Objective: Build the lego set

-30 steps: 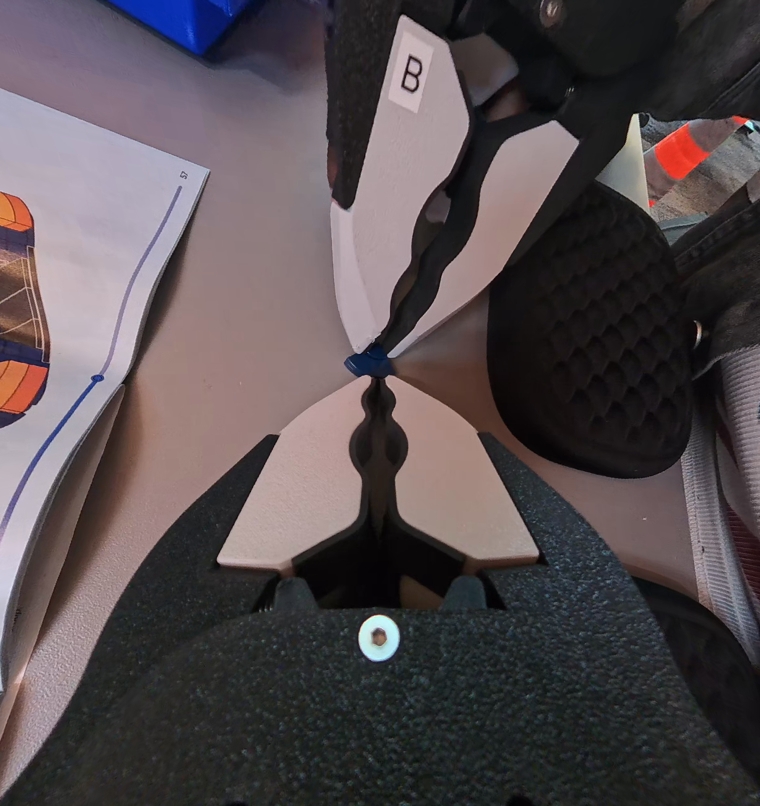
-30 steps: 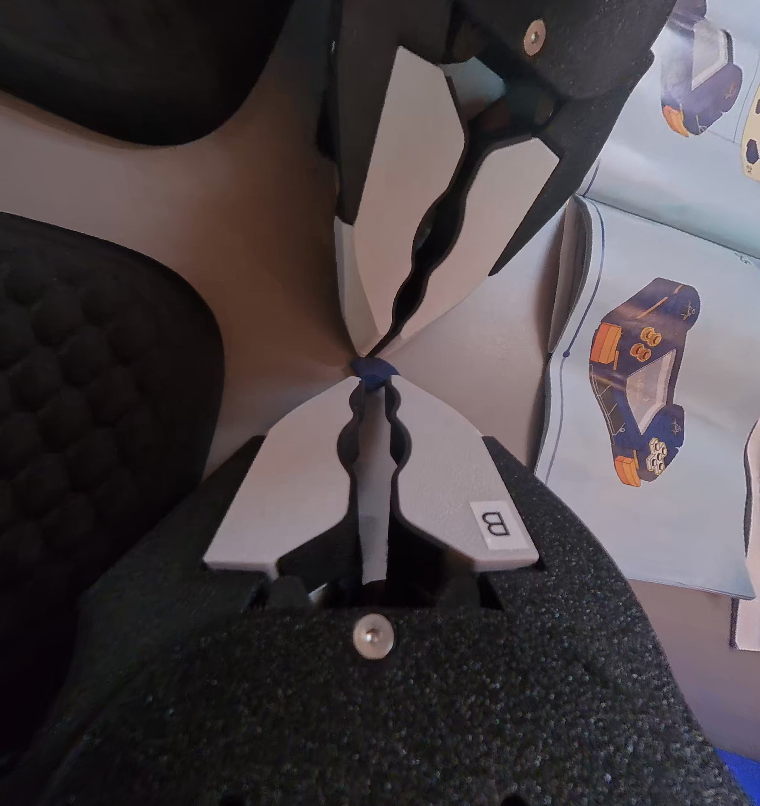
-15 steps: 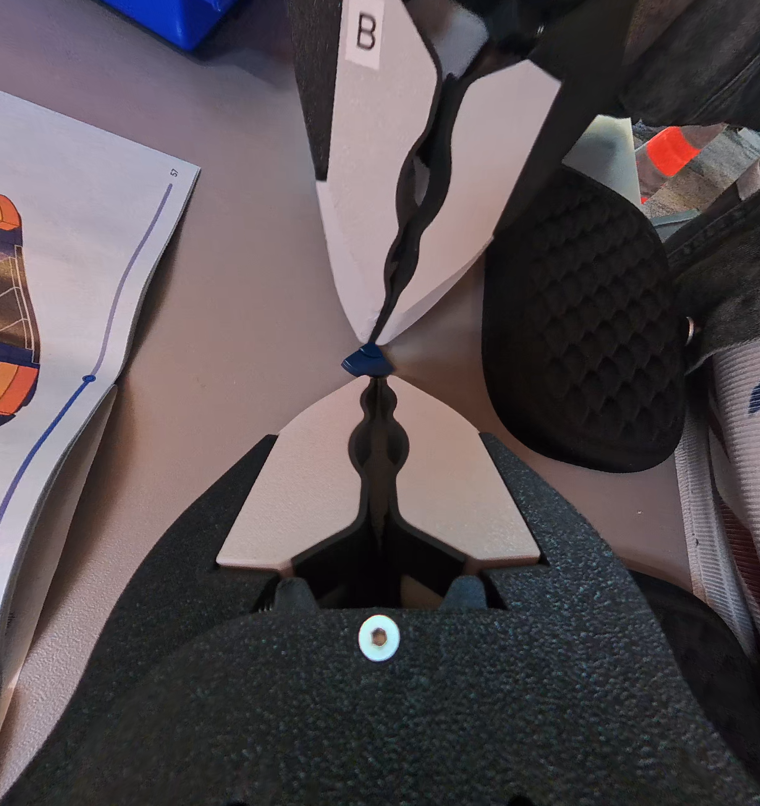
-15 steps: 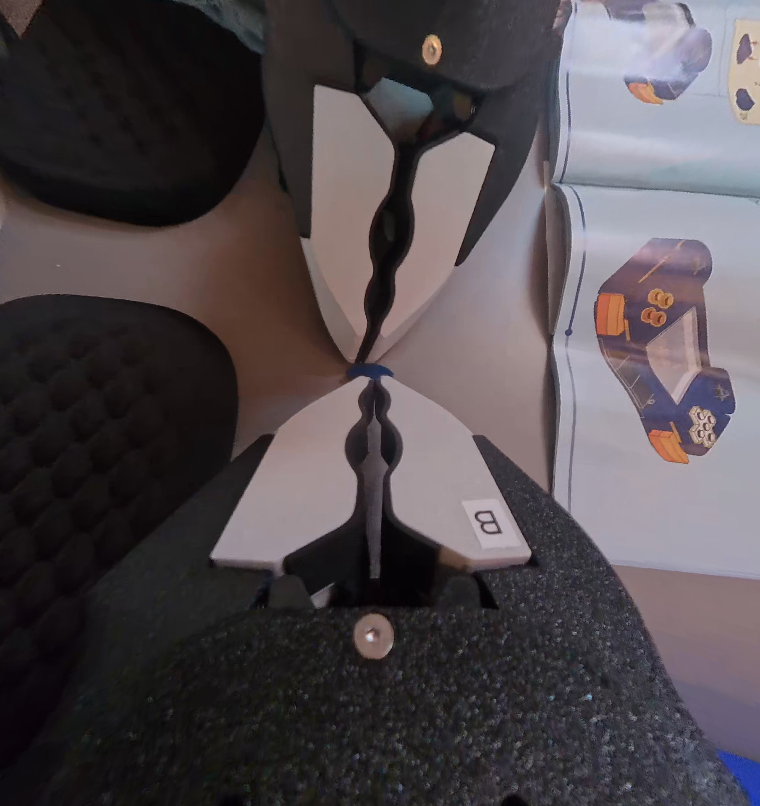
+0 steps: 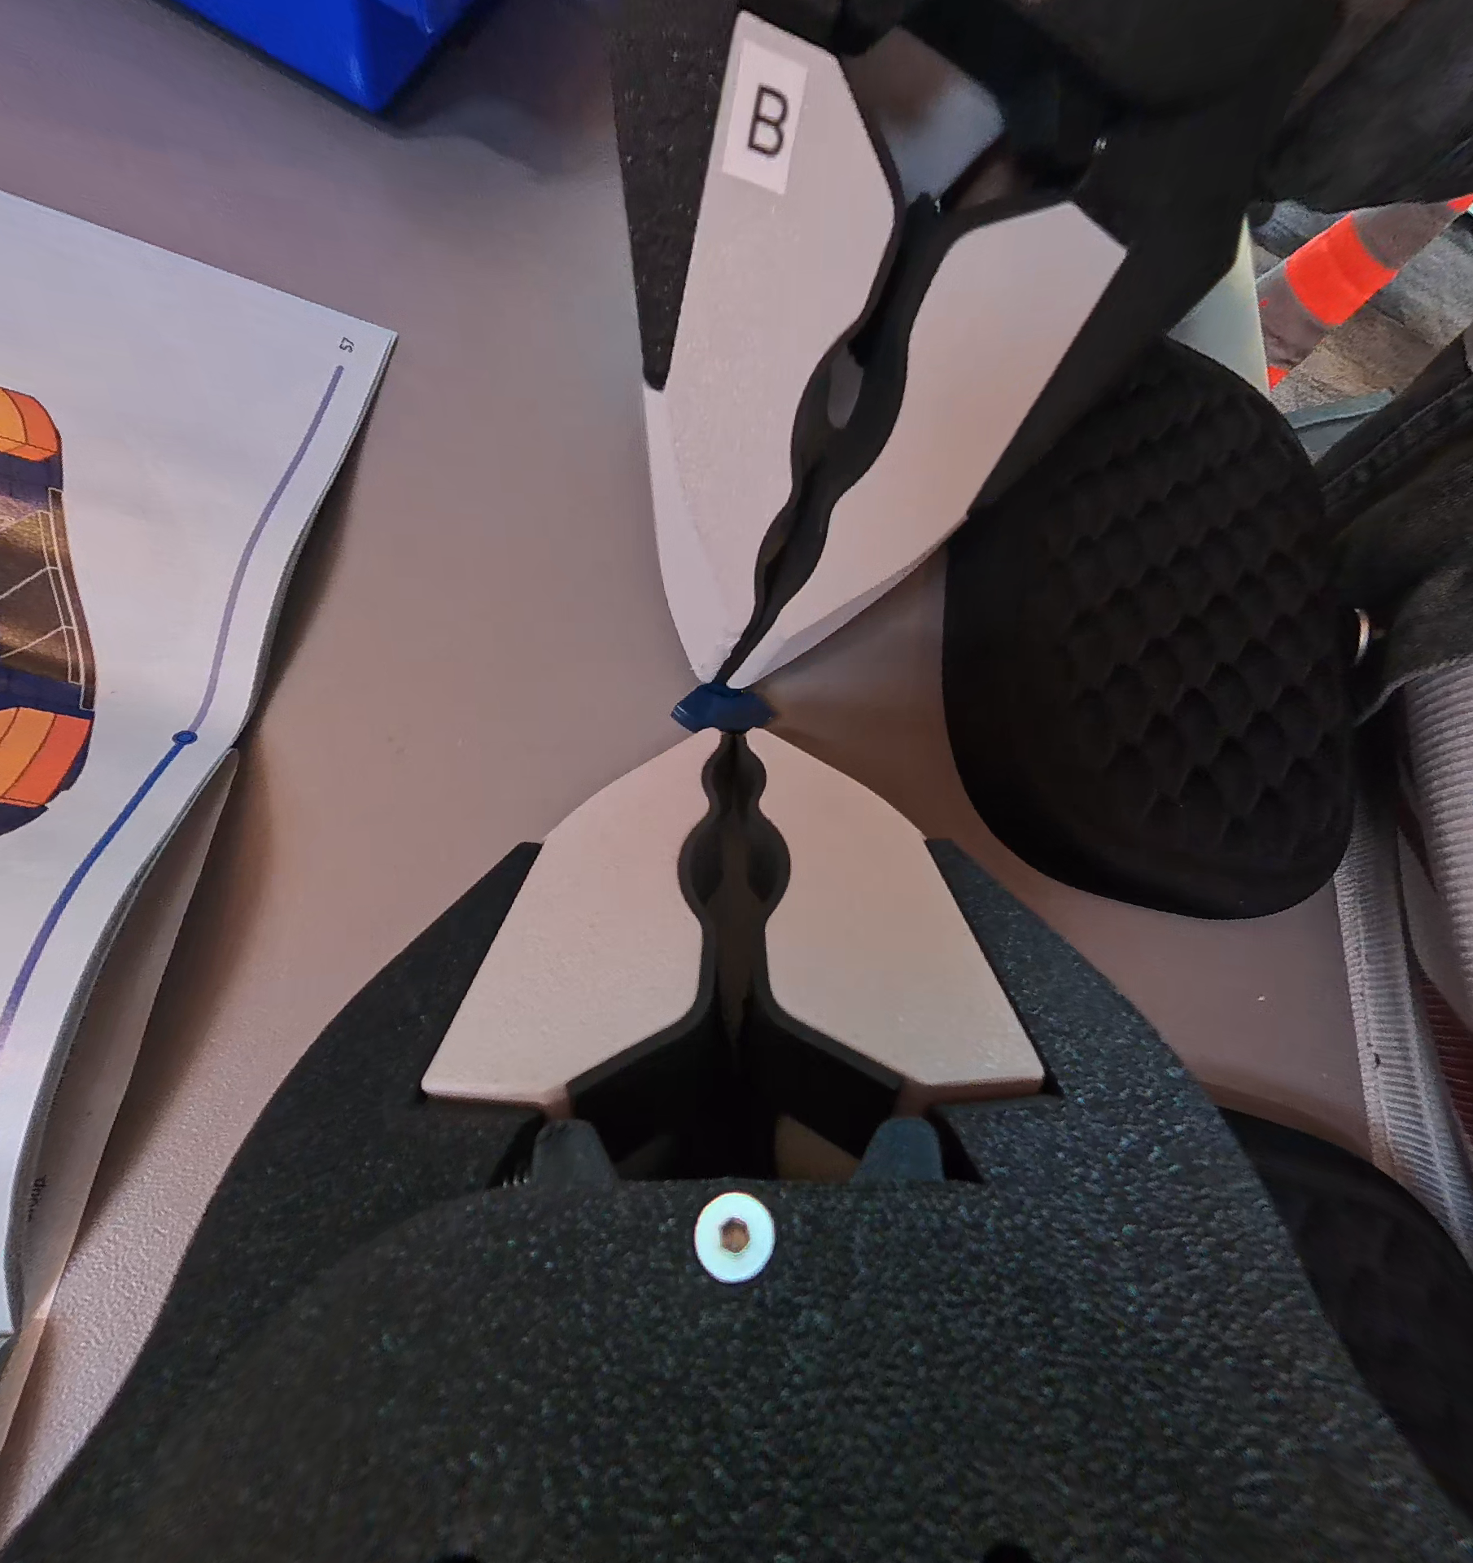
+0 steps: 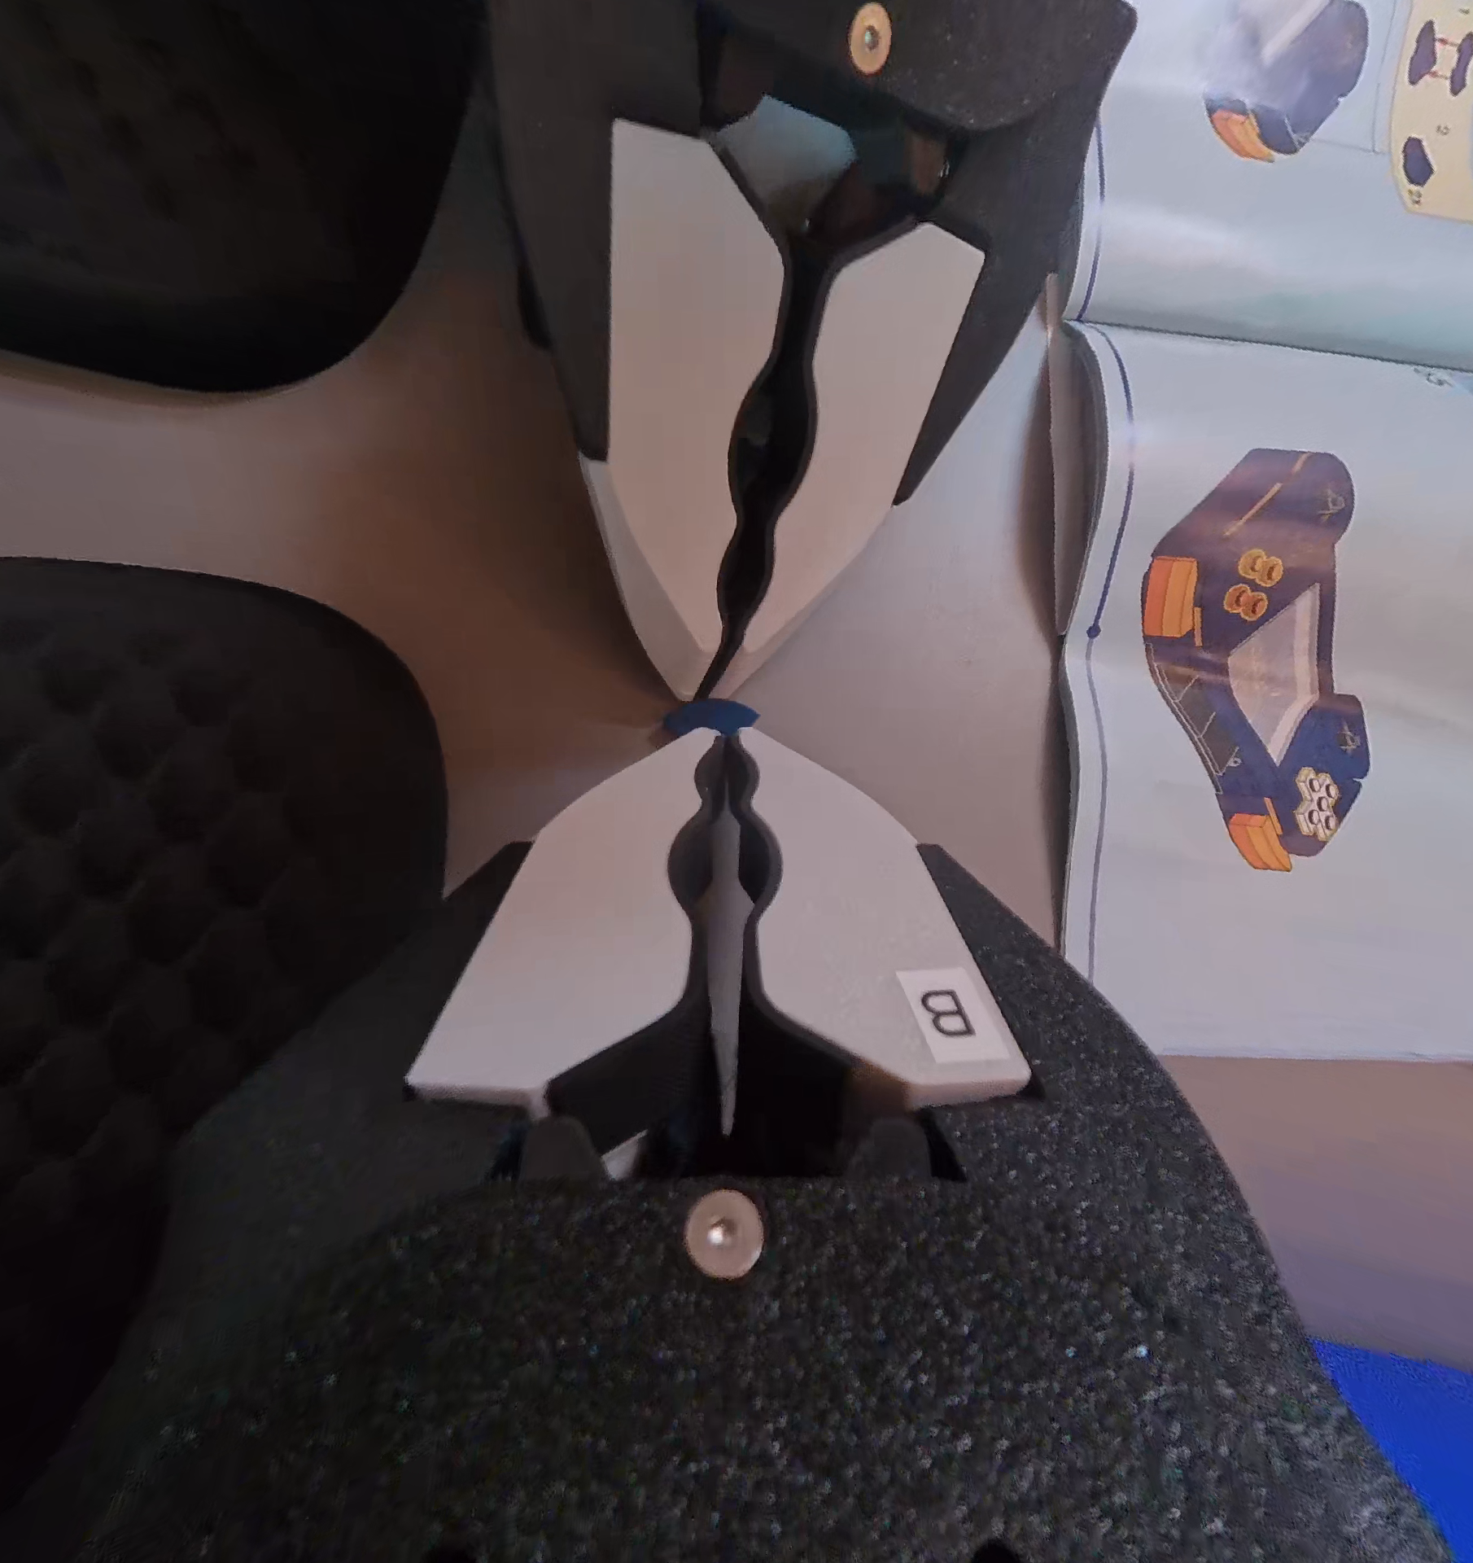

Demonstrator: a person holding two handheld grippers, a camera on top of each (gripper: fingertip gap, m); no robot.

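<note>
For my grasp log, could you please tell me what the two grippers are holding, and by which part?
A tiny dark-blue plastic lego piece, pinched between the fingertips of both shut grippers: the left gripper grips one edge, the right gripper the opposite edge.

Each camera sits close behind my own tongs, looking down along them at the surface [image 5: 479, 541]; facing each other, both share the blue piece [image 5: 720, 706] [image 6: 710, 717] and booklet [image 5: 150, 474] [image 6: 1274, 677].

Grey tabletop [image 5: 479, 440], perhaps sunlit

An open instruction booklet [image 6: 1274, 677] and a blue bin [image 5: 336, 34] lie on the grey table [image 5: 479, 423].
</note>
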